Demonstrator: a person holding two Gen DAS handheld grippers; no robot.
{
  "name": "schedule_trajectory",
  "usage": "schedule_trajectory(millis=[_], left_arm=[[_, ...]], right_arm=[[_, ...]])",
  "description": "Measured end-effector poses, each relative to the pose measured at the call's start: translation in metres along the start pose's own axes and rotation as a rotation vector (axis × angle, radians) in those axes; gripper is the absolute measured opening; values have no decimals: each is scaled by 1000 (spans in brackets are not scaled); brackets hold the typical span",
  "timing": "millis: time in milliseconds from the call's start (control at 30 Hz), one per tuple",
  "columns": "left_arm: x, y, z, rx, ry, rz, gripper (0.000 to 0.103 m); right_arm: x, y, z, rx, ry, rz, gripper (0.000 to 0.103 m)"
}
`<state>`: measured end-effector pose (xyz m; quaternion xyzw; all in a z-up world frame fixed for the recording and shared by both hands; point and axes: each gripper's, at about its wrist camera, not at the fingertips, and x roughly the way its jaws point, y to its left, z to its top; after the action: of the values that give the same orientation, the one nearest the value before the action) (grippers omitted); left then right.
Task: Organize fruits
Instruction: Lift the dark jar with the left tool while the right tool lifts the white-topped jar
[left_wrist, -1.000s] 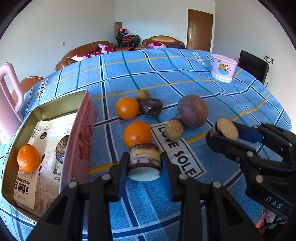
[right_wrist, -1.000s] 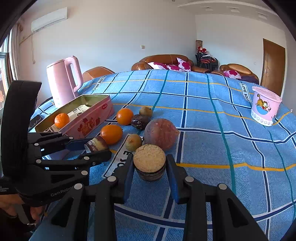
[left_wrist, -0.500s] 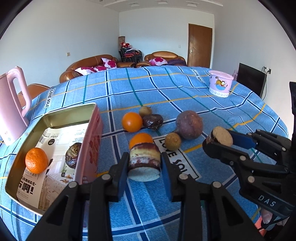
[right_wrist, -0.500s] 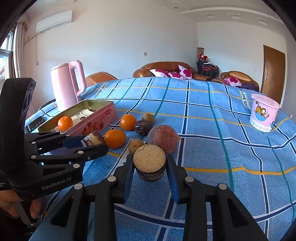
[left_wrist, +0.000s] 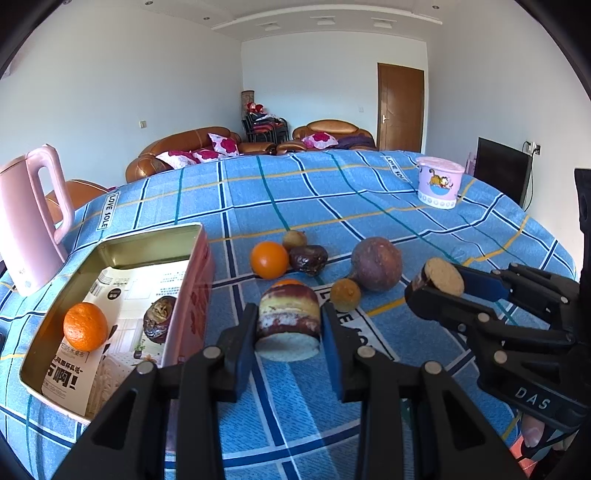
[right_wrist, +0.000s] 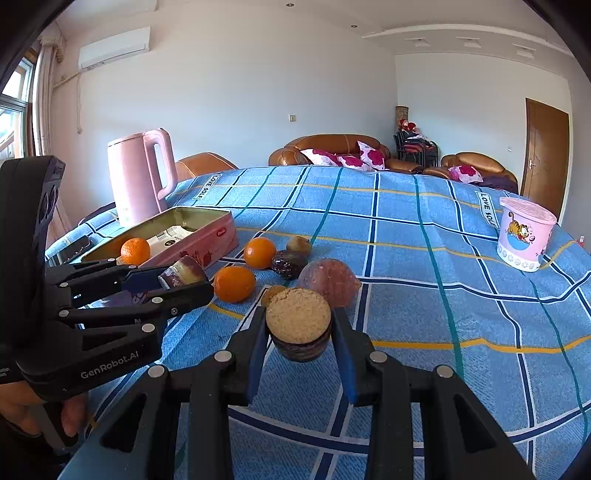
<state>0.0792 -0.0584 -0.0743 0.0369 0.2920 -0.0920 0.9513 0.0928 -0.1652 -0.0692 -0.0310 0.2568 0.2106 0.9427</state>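
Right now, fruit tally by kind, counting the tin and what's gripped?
Oranges: 3
Dark wrinkled fruits: 2
Small brown fruits: 2
Large purple fruit: 1
Cut halves, gripped: 2
Total: 10

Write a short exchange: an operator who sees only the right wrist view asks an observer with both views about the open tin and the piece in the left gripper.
Operator: I see one orange in the tin. Is anything else in there?
Observer: Yes, a dark wrinkled fruit lies by the tin's pink side wall, apart from the orange.
Operator: From the side I cannot judge the left gripper. How does it hold its piece?
Observer: Its fingers press on both sides of the striped fruit piece, whose pale cut face points towards the camera.
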Motion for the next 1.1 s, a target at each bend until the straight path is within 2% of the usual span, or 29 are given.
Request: schedule_trajectory(millis=[467,1100], left_arm=[[-12,0,-2,-6,-73,6,35],[-23,2,-4,-9,-131,11,35]], right_arm=[[-9,2,-2,-14,-60,0,36],[-19,4,-4,-30,-119,1,36]])
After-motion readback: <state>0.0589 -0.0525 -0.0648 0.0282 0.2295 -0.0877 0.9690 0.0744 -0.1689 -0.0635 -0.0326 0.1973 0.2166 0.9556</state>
